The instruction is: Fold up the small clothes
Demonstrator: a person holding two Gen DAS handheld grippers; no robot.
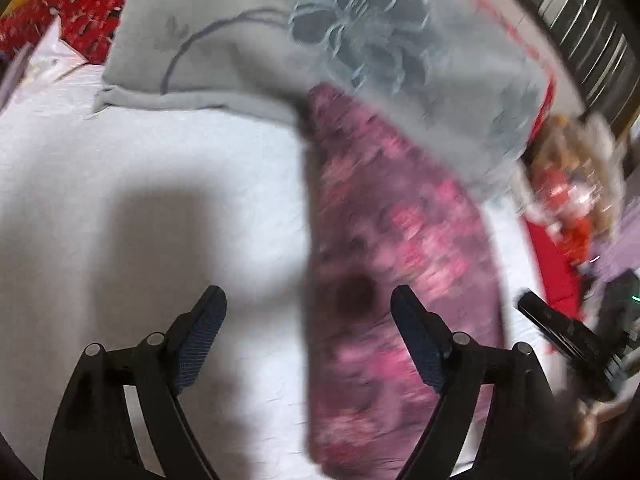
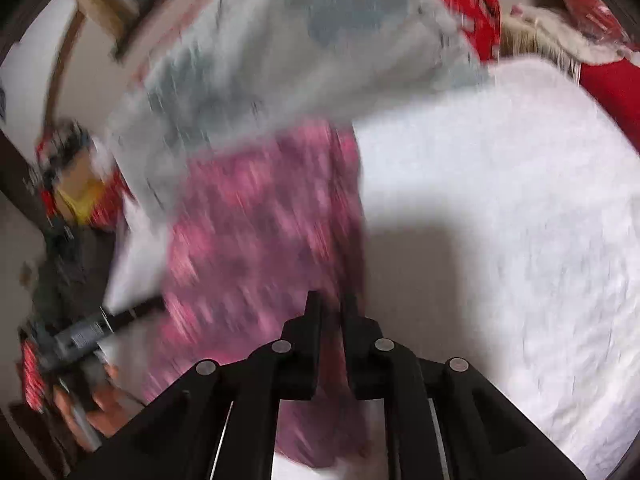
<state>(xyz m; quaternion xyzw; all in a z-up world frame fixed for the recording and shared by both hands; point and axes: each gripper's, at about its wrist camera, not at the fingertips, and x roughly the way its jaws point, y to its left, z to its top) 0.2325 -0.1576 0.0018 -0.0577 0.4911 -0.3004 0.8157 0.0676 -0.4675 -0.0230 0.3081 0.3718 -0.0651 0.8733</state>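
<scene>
The pink floral garment [image 1: 400, 264] lies lengthwise on the white bed [image 1: 160, 200], so the nearly closed right claw [image 2: 330, 308], grip unclear, may drag it askew while the wide-open left claw [image 1: 308, 300] holds nothing.

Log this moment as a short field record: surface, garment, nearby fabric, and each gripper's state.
surface: white bedsheet
garment: pink floral garment, lying as a long strip on the sheet; blurred
nearby fabric: grey floral pillow, overlapping the garment's far end
left gripper: jaws wide open, holding nothing, right finger over the garment
right gripper: jaws nearly closed over the garment's edge; blur hides whether fabric is pinched
</scene>
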